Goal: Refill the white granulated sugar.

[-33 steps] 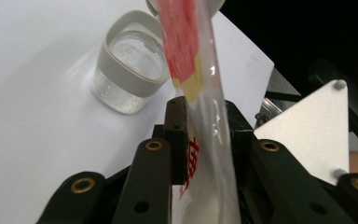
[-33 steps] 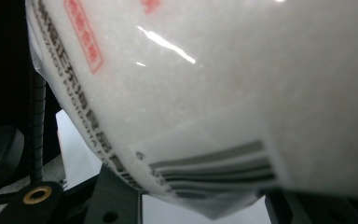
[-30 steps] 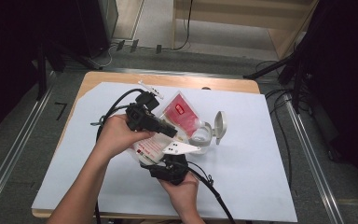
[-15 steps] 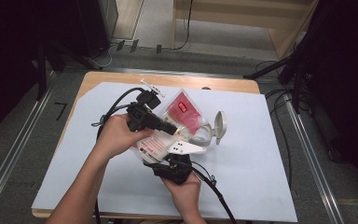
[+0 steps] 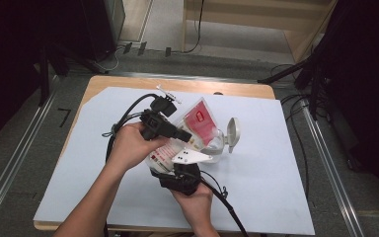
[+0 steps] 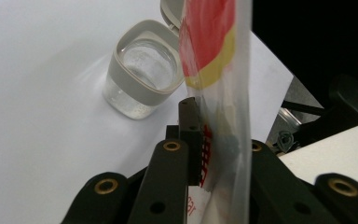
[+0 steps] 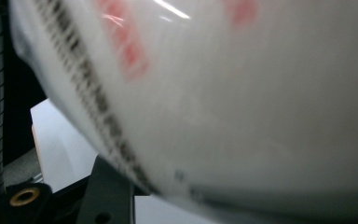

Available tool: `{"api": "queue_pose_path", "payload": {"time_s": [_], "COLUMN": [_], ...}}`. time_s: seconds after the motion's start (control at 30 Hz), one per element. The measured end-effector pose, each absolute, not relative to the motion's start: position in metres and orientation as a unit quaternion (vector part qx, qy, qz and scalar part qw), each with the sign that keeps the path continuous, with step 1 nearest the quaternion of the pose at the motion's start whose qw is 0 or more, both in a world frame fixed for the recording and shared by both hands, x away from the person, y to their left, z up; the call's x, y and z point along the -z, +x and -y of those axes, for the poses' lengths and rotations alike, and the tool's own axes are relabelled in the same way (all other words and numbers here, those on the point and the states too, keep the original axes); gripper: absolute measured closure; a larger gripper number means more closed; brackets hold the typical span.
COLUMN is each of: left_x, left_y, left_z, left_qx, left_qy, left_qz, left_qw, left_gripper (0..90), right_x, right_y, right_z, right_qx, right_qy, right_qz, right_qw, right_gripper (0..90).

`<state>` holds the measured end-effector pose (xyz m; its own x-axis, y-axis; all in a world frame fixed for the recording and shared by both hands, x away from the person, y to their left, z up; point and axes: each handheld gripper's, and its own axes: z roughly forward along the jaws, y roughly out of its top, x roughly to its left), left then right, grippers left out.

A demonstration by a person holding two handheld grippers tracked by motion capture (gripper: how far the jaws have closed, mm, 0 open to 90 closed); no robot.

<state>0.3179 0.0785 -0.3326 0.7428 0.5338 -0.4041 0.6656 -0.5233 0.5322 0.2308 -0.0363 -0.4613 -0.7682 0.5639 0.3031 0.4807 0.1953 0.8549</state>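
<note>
A clear plastic pouch (image 5: 201,120) with a red label is held tilted above the white table (image 5: 276,163). My left gripper (image 5: 184,134) is shut on the pouch's edge, and in the left gripper view the pouch (image 6: 214,70) stands edge-on between the jaws of that gripper (image 6: 209,133). Just beyond it is a glass jar (image 5: 217,143) (image 6: 142,79) with a grey collar, its flip lid (image 5: 233,132) open. My right gripper (image 5: 180,170) is under the pouch's lower end. In the right gripper view the blurred pouch (image 7: 223,93) covers the jaws.
The white sheet lies on a wooden table top (image 5: 128,83). Black cables (image 5: 123,116) trail from both grippers. Metal rails (image 5: 10,173) and stand legs (image 5: 296,74) are on the floor around the table.
The pouch and both grippers have shifted slightly, and the right gripper's grey plate has drifted a little left and down. The jar has not moved.
</note>
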Motion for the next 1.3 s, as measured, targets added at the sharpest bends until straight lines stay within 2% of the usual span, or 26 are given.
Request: {"api": "queue_pose_path", "payload": {"time_s": [0.2, 0.27, 0.4, 0.43, 0.57, 0.6, 0.67, 0.77, 0.9, 1.0, 1.1, 1.2, 1.3], "left_x": [0.332, 0.332, 0.332, 0.333, 0.332, 0.333, 0.333, 0.331, 0.323, 0.32, 0.317, 0.314, 0.311], "left_y": [0.316, 0.318, 0.32, 0.321, 0.322, 0.322, 0.323, 0.323, 0.32, 0.32, 0.323, 0.325, 0.329], "left_z": [-0.076, -0.078, -0.079, -0.08, -0.08, -0.079, -0.08, -0.079, -0.071, -0.068, -0.064, -0.062, -0.065], "left_qx": [0.059, 0.071, 0.074, 0.077, 0.083, 0.083, 0.074, 0.073, 0.057, 0.057, 0.053, 0.04, 0.051], "left_qy": [0.87, 0.867, 0.864, 0.861, 0.863, 0.86, 0.862, 0.861, 0.864, 0.864, 0.875, 0.882, 0.882], "left_qz": [-0.345, -0.348, -0.357, -0.367, -0.367, -0.376, -0.382, -0.387, -0.39, -0.386, -0.373, -0.364, -0.364], "left_qw": [0.346, 0.35, 0.348, 0.343, 0.336, 0.335, 0.326, 0.323, 0.314, 0.318, 0.305, 0.296, 0.294], "left_gripper": [85.4, 80.1, 78.4, 76.5, 75.6, 77.4, 87.0, 90.0, 88.8, 86.3, 82.5, 83.3, 84.2], "right_x": [0.461, 0.461, 0.461, 0.462, 0.464, 0.463, 0.462, 0.458, 0.452, 0.45, 0.447, 0.445, 0.442], "right_y": [0.231, 0.231, 0.234, 0.237, 0.24, 0.24, 0.24, 0.241, 0.243, 0.245, 0.246, 0.246, 0.246], "right_z": [0.035, 0.035, 0.034, 0.036, 0.036, 0.036, 0.035, 0.031, 0.026, 0.026, 0.028, 0.026, 0.024], "right_qx": [-0.542, -0.546, -0.559, -0.566, -0.575, -0.575, -0.571, -0.551, -0.538, -0.537, -0.541, -0.551, -0.555], "right_qy": [0.342, 0.342, 0.343, 0.345, 0.348, 0.347, 0.343, 0.334, 0.335, 0.339, 0.343, 0.347, 0.346], "right_qz": [-0.768, -0.765, -0.755, -0.748, -0.739, -0.74, -0.744, -0.765, -0.774, -0.773, -0.768, -0.759, -0.755], "right_qw": [0.025, 0.018, -0.01, -0.03, -0.049, -0.048, -0.042, -0.015, 0.004, 0.011, 0.0, -0.017, -0.032], "right_gripper": [62.1, 62.5, 63.2, 63.4, 63.7, 63.8, 63.6, 62.1, 59.3, 60.6, 62.1, 62.7, 63.2]}}
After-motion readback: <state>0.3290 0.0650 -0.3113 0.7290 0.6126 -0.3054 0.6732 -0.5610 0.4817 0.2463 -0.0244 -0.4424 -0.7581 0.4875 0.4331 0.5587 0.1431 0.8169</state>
